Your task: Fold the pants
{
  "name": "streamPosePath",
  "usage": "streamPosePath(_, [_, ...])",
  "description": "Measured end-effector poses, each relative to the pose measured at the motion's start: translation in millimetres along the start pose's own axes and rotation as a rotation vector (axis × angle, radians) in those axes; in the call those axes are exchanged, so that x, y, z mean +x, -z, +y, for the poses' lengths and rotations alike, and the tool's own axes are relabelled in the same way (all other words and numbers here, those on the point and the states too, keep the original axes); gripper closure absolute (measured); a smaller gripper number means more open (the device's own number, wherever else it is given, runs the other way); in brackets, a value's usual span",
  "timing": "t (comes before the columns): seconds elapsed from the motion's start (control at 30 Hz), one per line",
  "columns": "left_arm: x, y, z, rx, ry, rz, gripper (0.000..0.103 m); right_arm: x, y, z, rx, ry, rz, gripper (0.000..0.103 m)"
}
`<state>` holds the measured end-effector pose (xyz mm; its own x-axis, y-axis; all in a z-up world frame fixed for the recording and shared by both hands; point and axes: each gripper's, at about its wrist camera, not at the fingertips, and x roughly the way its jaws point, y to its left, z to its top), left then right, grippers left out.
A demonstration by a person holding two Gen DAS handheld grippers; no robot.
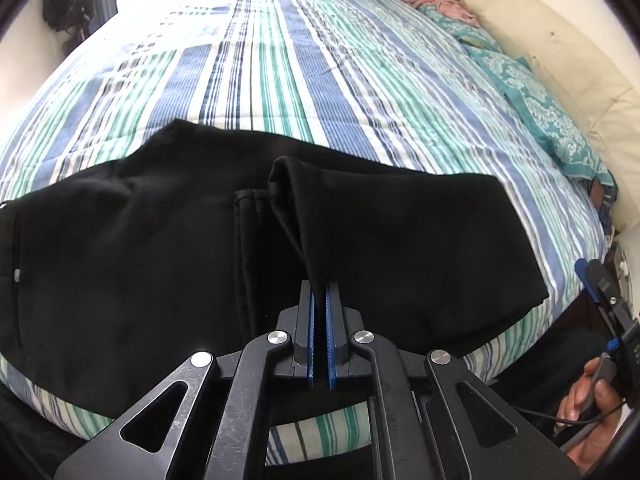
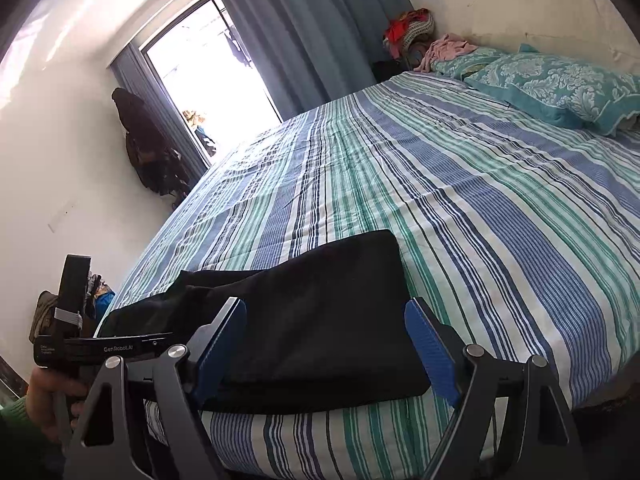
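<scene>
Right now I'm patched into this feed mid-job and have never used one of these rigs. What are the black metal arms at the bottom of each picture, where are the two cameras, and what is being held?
There is no robot here. A person holds a two-finger clamp tool in each hand, and each tool carries a wide-angle camera looking forward along its fingers. That is why black linkages fill the bottom of both views.

The left wrist view shows the left gripper, shut on a raised fold of the black pants. The pants lie partly folded near the edge of a striped bed.

The right wrist view shows the right gripper open, its blue pads on either side of the pants' folded end, gripping nothing.

Teal pillows sit at the headboard end.
</scene>
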<state>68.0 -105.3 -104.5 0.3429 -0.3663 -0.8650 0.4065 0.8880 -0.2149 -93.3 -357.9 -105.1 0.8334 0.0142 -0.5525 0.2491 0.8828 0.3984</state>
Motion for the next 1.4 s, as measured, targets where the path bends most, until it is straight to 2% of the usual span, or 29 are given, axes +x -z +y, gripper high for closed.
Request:
streamPosePath(0.1, [-16.1,2.4,9.4,-0.006,-0.002,-0.025,0.1,-2.3,-1.1,-3.6,0.01,0.012,-0.009,0.021])
streamPosePath(0.23, [15.9,13.6,21.2,-0.021,-0.043,0.06,0.1,6.3,0.4,-6.1,0.025,0.013,0.022,0.021])
streamPosePath(0.3, [24.8,20.0,19.5,-0.02,-0.051,0.076,0.094,10.9,1.9,-2.1,0.01,0.015,0.038,0.021])
streamPosePath(0.37, [15.3,19.6,22.0,-0.04,-0.018,0.052,0.087,13.1,3.4,6.6,-0.037,0.021,0.049,0.021])
streamPosePath(0.4, [8.1,17.9,25.7,-0.057,0.001,0.03,0.071,13.6,4.9,12.2,-0.07,0.024,0.054,0.021])
streamPosePath(0.43, [0.4,16.2,30.9,-0.074,0.001,0.001,0.059,14.0,7.1,18.2,-0.104,0.025,0.06,0.021])
streamPosePath(0.47, [-7.2,15.5,37.9,-0.092,-0.017,-0.036,0.039,15.4,9.7,24.2,-0.137,0.024,0.069,0.021])
streamPosePath(0.5, [-13.1,15.4,46.2,-0.11,-0.033,-0.066,0.034,17.3,12.3,30.0,-0.169,0.022,0.079,0.021])
streamPosePath(0.63, [-16.7,19.9,91.3,-0.212,-0.025,-0.069,0.034,26.8,25.7,57.8,-0.297,0.016,0.125,0.021])
streamPosePath(0.67, [-16.0,21.5,101.3,-0.23,-0.031,-0.075,0.034,29.5,29.1,68.5,-0.329,-0.005,0.14,0.021])
streamPosePath(0.73, [-11.0,21.7,116.1,-0.241,-0.092,-0.088,0.034,40.9,35.4,95.4,-0.378,-0.08,0.182,0.021])
streamPosePath(0.8, [-2.3,24.7,130.4,-0.257,-0.152,-0.087,0.034,64.2,42.5,130.4,-0.427,-0.153,0.264,0.021])
streamPosePath(0.9, [1.7,34.9,143.5,-0.266,-0.162,-0.096,0.037,96.2,59.6,187.4,-0.494,-0.224,0.339,0.021])
streamPosePath(1.0, [1.0,38.6,137.3,-0.207,-0.201,-0.102,0.036,126.0,77.9,230.4,-0.538,-0.15,0.387,0.021])
streamPosePath(1.07, [3.0,39.0,132.4,-0.179,-0.227,-0.105,0.036,146.8,93.1,248.4,-0.587,-0.046,0.434,0.021])
streamPosePath(1.13, [3.8,39.4,129.9,-0.165,-0.238,-0.106,0.036,158.5,101.2,252.5,-0.608,0.027,0.443,0.021])
streamPosePath(1.2, [2.2,38.8,131.2,-0.163,-0.228,-0.102,0.036,156.4,99.6,247.2,-0.586,0.039,0.432,0.021])
streamPosePath(1.27, [-2.3,36.2,133.0,-0.183,-0.188,-0.1,0.038,147.7,93.1,238.8,-0.543,-0.009,0.44,0.021])
streamPosePath(1.33, [-13.6,33.5,127.9,-0.189,-0.113,-0.118,0.048,130.9,79.5,225.6,-0.465,-0.126,0.428,0.021])
streamPosePath(1.4, [-28.6,30.2,110.4,-0.146,-0.031,-0.161,0.05,101.9,63.2,201.3,-0.394,-0.168,0.347,0.021])
